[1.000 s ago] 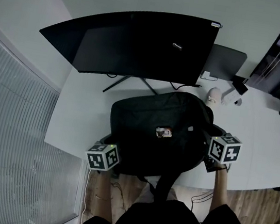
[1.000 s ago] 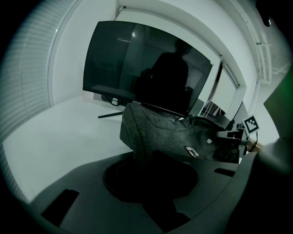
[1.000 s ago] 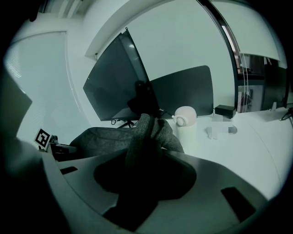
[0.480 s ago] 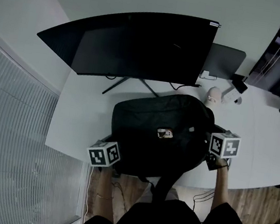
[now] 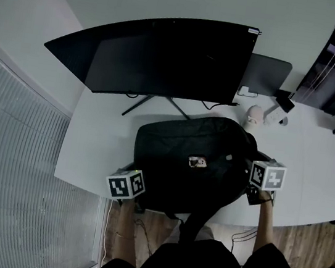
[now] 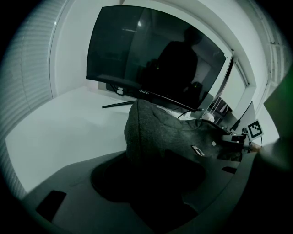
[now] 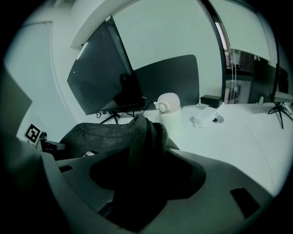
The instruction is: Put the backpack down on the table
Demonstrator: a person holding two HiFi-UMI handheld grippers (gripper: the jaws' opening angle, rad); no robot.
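Black fabric backpack point(image 5: 191, 165) lies on the white table point(image 5: 94, 147), just in front of the stand of a wide curved monitor point(image 5: 160, 54); its near edge sits at the table's front edge; one dark strap point(image 5: 196, 216) hangs off that edge toward the person; a small light tag point(image 5: 197, 161) shows on its top face.

Left gripper point(image 6: 153, 176) is at the bag's near-left corner; jaws opening and already spread wide; a fold of grey backpack cloth stands up between them, and the pads don't look to be pressing on it.

Right gripper point(image 7: 146, 176) is at the bag's right side; jaws opening too, wide apart; a bunched ridge of the bag's cloth rises between them, loose, with no clamp visible.

Marker cubes point(image 5: 125, 184) face up on both grippers in the head view.

Behind the bag to the right: a white round-topped cup-like object point(image 7: 168, 109) stands upright, near the bag but not touching; a white flat device point(image 7: 207, 118) lies further right; a second dark screen point(image 5: 267, 73) stands behind the monitor's right end.

Wood floor point(image 5: 304, 244) shows below the table edge; window blinds point(image 5: 13, 163) at the left.
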